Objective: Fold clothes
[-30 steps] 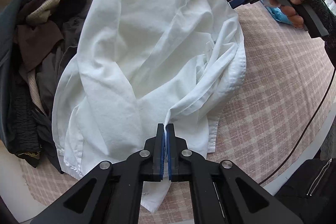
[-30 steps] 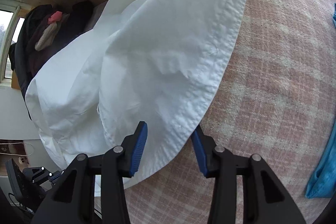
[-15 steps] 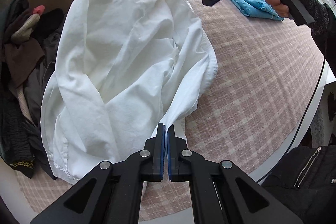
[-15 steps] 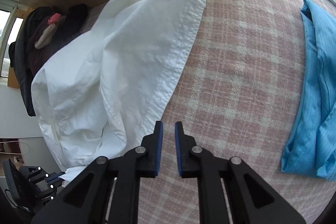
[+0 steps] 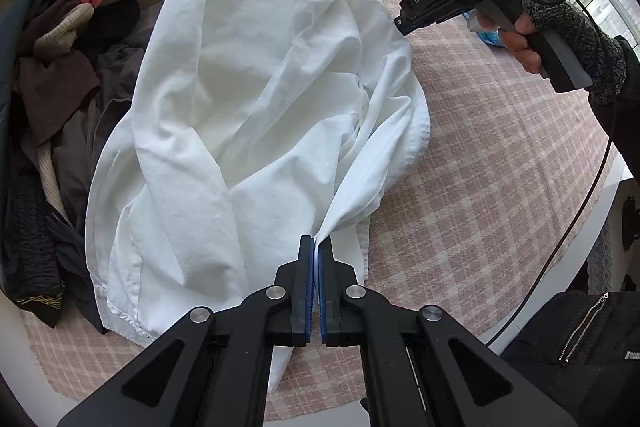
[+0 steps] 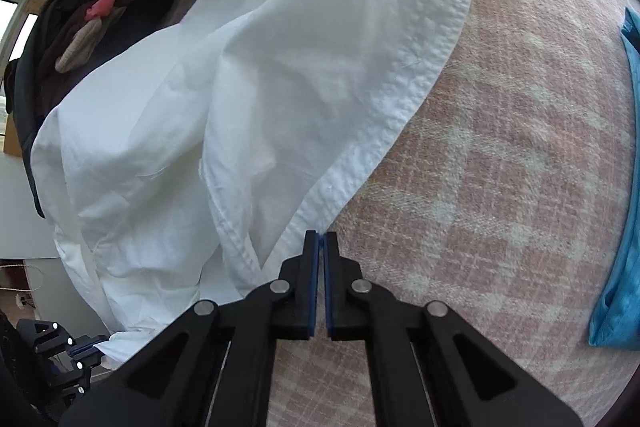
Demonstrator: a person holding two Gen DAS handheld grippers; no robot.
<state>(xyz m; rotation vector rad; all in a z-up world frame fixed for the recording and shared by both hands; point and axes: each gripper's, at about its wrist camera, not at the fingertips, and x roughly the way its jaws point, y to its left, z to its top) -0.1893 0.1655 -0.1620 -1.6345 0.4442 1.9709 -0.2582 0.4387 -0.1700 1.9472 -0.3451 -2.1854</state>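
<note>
Fingers [image 5: 306, 267] pinch shirt [image 5: 248, 99] hem — (taut).

A white shirt [image 5: 256, 99] lies on a pink-and-cream checked cloth [image 6: 520, 155]; a bright blue garment [image 6: 620, 259] sits beside dark clothes [image 5: 48, 99].

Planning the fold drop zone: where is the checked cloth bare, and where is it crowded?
Bare checked cloth runs from the white shirt to the near table edge, and between the shirt hem and the blue garment. Crowded: the dark clothes pile hard against the shirt's other side. The left gripper pinches the shirt there.
</note>
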